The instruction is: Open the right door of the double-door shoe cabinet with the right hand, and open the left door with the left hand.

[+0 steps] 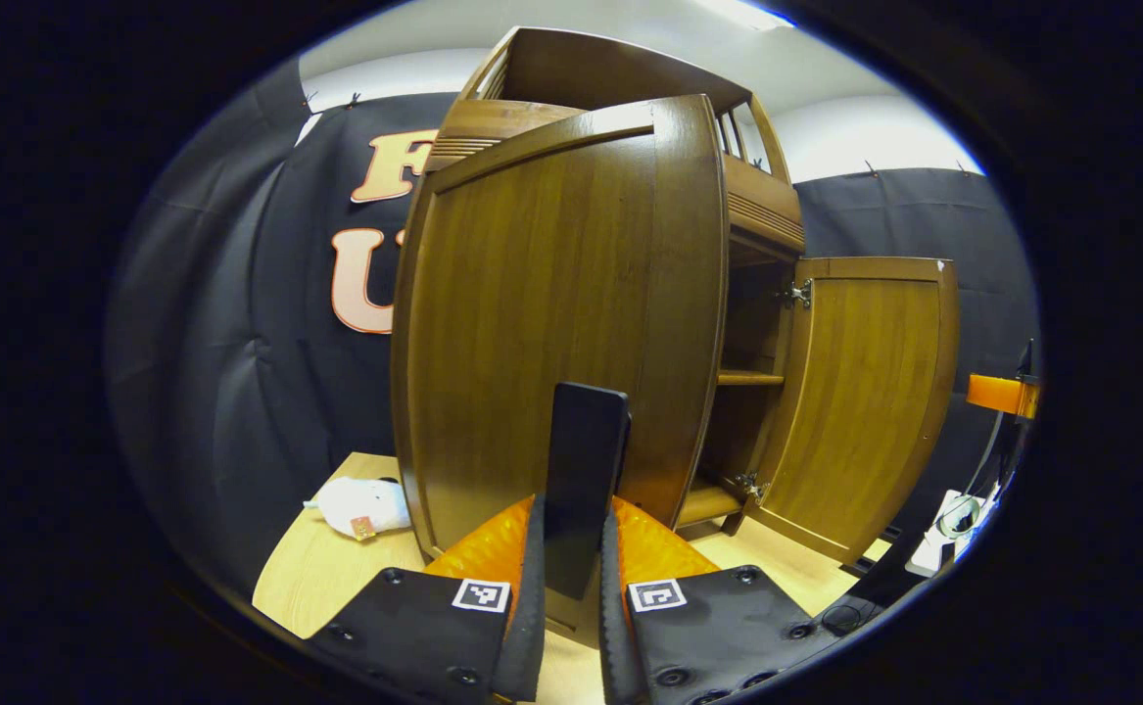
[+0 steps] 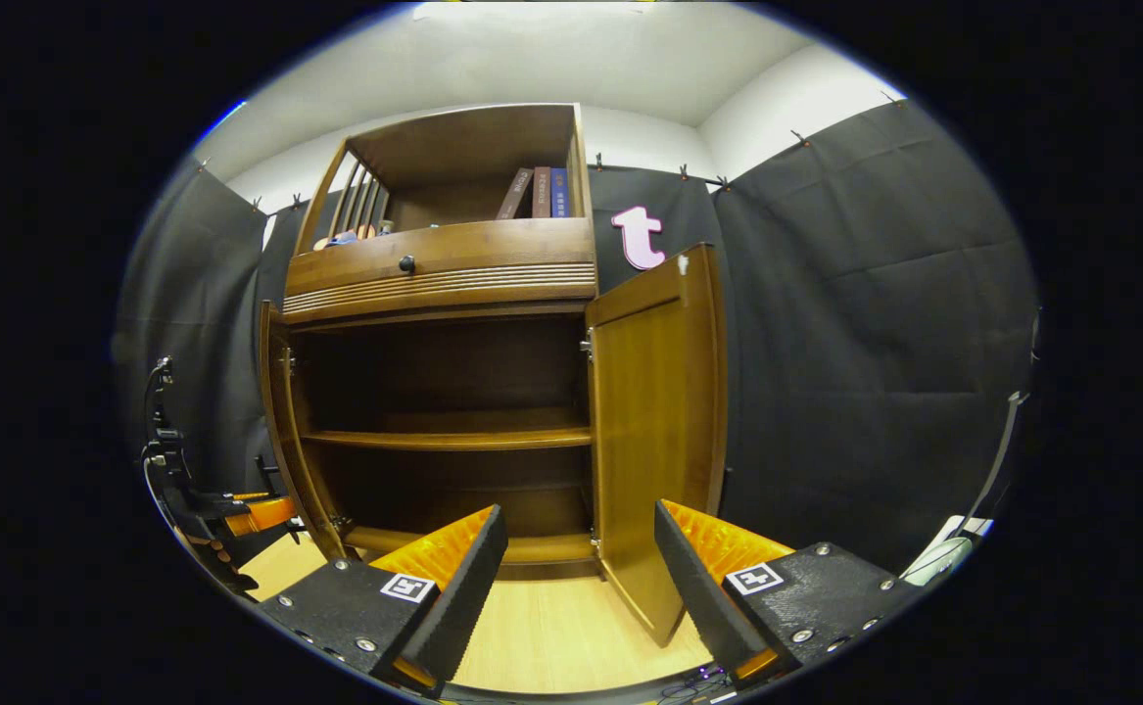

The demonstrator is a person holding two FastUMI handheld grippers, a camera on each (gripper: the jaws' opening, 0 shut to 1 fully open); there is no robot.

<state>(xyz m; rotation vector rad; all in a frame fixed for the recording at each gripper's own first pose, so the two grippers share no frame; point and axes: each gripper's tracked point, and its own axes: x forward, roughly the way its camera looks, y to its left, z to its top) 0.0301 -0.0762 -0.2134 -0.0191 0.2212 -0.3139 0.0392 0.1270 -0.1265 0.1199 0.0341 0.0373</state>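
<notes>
We are looking at a pale wooden floor (image 1: 336, 578) that is carrying everything here. The brown shoe cabinet (image 2: 439, 269) is standing directly on it, and in the right gripper view its base is resting on the boards, with both doors swung wide. In the left gripper view a small white soft toy (image 1: 365, 505) is lying on the floor just beside the cabinet's left door (image 1: 561, 323). Farther right in that view, a white object with cables (image 1: 945, 529) is sitting at floor level past the right door (image 1: 865, 401); we cannot tell what it is.
</notes>
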